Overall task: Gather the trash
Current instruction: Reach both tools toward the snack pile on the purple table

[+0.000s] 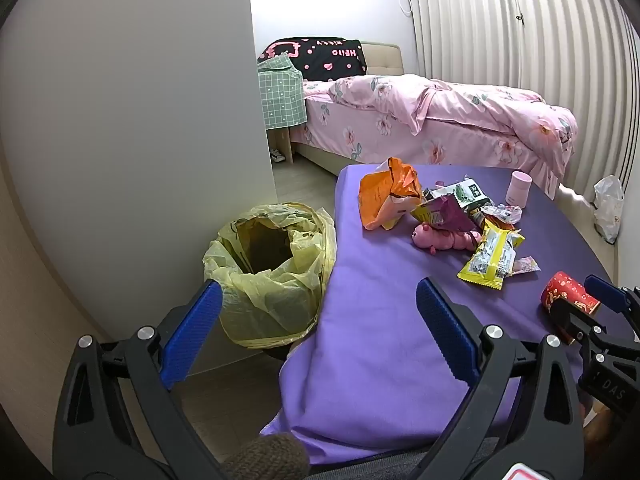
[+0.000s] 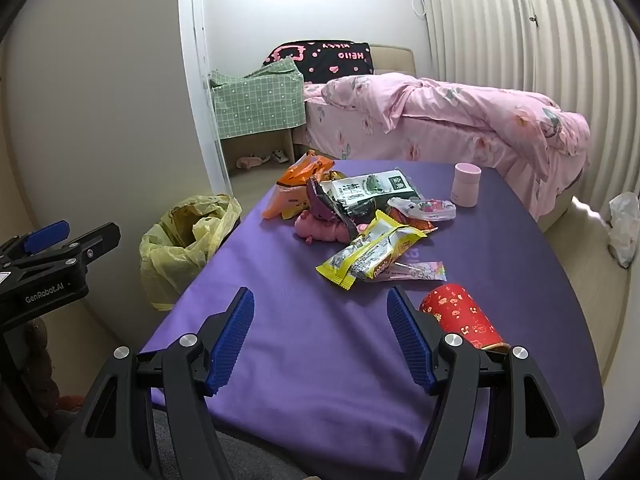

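**A:** What is on the table?

**B:** A table draped in a purple cloth [image 2: 304, 360] holds a loose heap of trash near its middle: a crumpled orange snack bag [image 2: 294, 190], a dark green and white wrapper with printed characters [image 2: 366, 194], a yellow foil wrapper [image 2: 370, 254], a clear plastic wrapper [image 2: 422, 208] and a small pale pink sachet [image 2: 416, 272]. A pink plush toy [image 2: 322, 230] lies partly under the wrappers. A pale pink cylindrical cup [image 2: 466, 185] stands upright beyond the heap, apart from it.

**A:** Where are the grippers?

**B:** The left gripper [image 1: 318, 304] hangs over the table's left edge, its blue-padded fingers [image 1: 192, 338] spread wide and empty. The right gripper [image 2: 320, 300] hovers low over the cloth, fingers also wide apart, holding nothing. A red paper cup with gold pattern [image 2: 462, 316] lies on its side just beside the right gripper's right finger; whether they touch, I cannot tell.

**A:** And the bin?

**B:** A bin lined with a yellow plastic bag [image 1: 272, 268] stands on the floor against the table's left side, its mouth open.

**A:** Anything behind?

**B:** A bed with pink floral bedding [image 1: 440, 120] along a curtained wall
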Available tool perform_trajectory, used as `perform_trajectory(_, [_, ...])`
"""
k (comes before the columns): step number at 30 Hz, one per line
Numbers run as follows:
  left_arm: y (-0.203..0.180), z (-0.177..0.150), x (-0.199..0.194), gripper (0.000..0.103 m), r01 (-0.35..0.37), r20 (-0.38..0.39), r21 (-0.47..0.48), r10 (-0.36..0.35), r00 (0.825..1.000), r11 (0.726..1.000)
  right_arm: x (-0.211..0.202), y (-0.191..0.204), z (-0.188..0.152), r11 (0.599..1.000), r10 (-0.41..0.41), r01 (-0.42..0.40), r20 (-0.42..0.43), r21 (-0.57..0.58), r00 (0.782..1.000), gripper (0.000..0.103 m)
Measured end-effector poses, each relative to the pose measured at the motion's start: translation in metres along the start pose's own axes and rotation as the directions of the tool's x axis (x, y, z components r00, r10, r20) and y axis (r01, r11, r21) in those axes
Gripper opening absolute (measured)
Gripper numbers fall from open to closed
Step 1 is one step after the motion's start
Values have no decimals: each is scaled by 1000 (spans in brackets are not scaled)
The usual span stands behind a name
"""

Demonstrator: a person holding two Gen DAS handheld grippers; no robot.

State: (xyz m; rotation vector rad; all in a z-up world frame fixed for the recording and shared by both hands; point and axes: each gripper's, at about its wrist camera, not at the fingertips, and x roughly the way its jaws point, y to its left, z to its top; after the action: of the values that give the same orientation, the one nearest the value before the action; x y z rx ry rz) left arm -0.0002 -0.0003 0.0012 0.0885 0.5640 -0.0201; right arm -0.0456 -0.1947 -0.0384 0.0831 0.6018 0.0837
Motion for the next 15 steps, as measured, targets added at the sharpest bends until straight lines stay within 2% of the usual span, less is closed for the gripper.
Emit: perform_trajectory(15, [0, 0, 0, 93, -1, -1, 1, 1, 1000, 1000, -1, -1, -1, 1000, 4, -4, -1, 6, 1000, 65])
